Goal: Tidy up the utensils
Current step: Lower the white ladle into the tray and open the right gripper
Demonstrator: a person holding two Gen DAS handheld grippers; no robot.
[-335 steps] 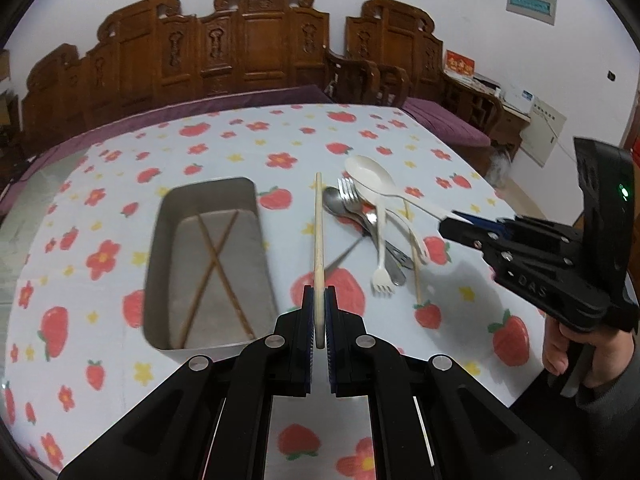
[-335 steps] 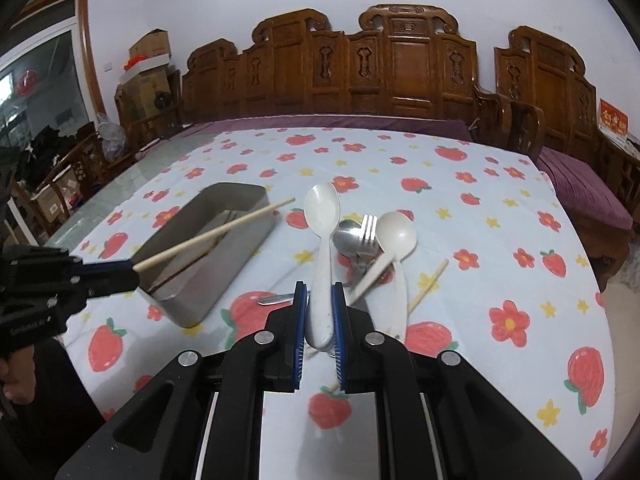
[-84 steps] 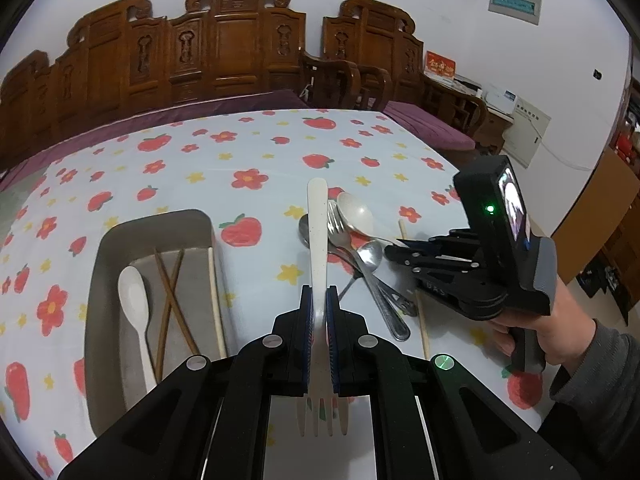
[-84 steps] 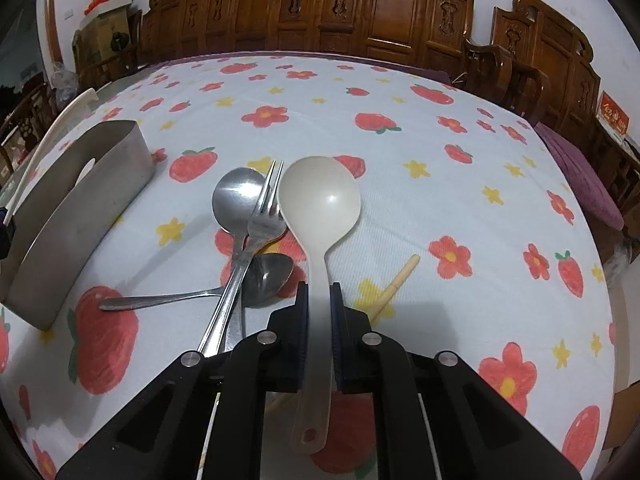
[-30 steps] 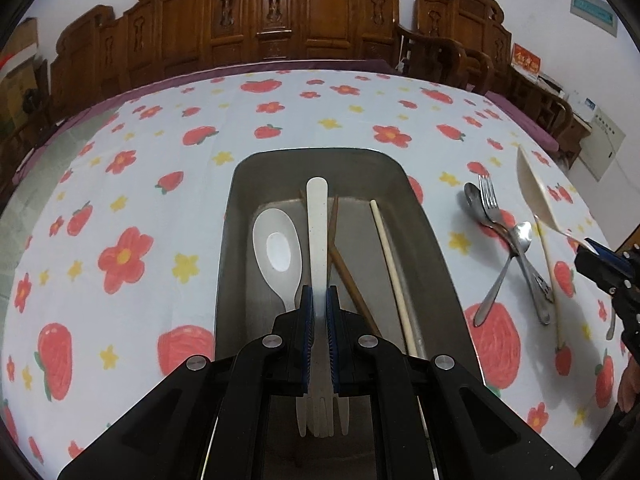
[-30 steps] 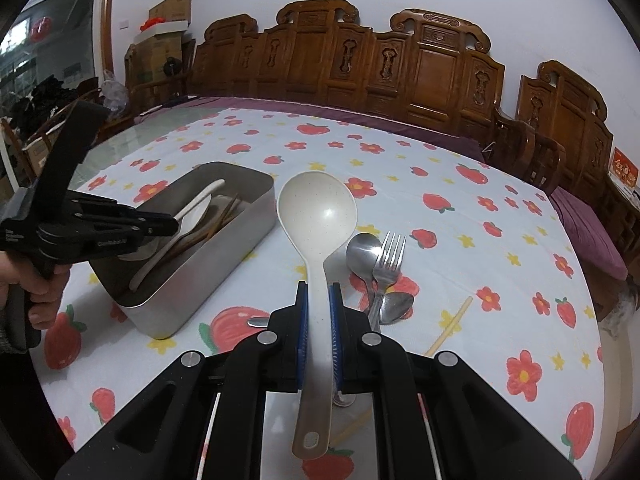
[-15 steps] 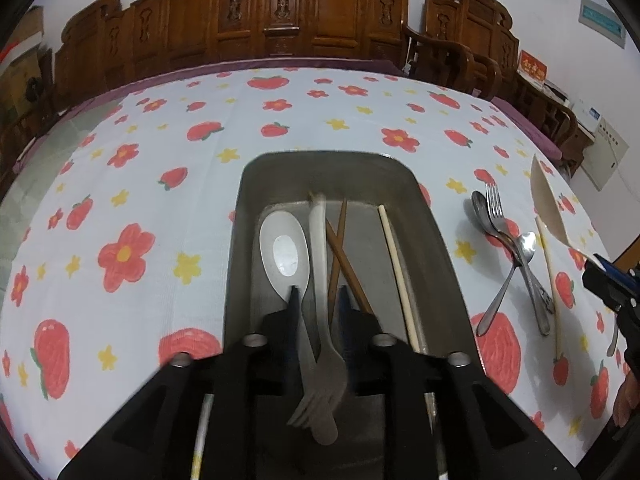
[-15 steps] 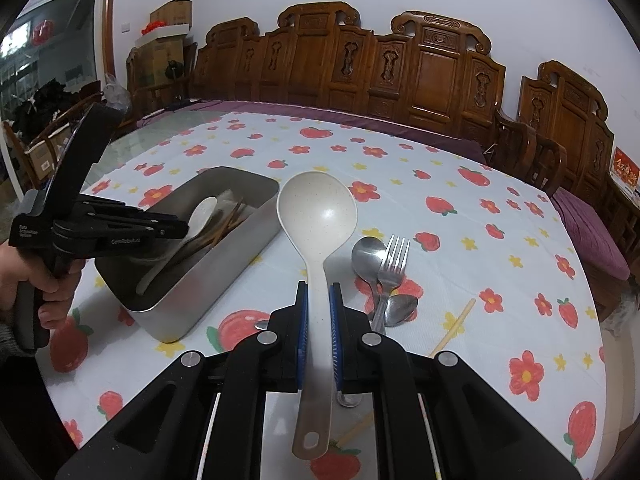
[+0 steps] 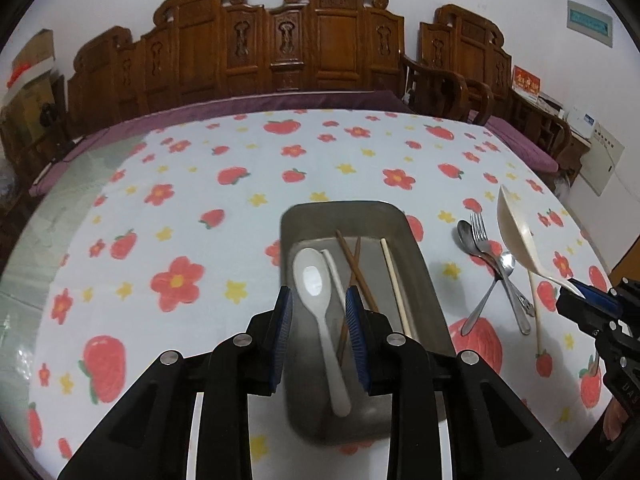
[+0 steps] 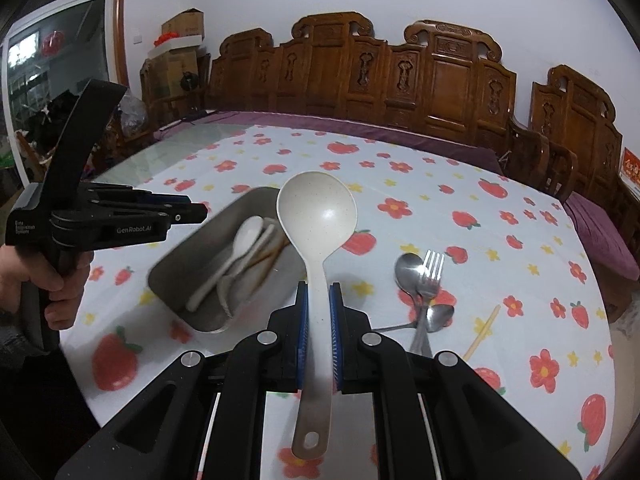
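The left gripper (image 9: 319, 330) has its jaws apart with nothing between the pads, hovering over the near end of the tray (image 9: 428, 280). In the tray lie a white spoon (image 9: 316, 292), a pale fork (image 9: 335, 270) beside it, two dark chopsticks (image 9: 354, 264) crossed, and a light chopstick (image 9: 394, 280) along the right wall. The right gripper (image 10: 318, 322) is clamped on the handle of a large cream ladle (image 10: 316, 216), bowl up, seemingly above the tray's right edge. On the strawberry-print cloth (image 9: 180, 208) right of the tray lie two steel spoons (image 9: 466, 236), a steel fork (image 9: 480, 232) and one more light chopstick (image 10: 482, 330).
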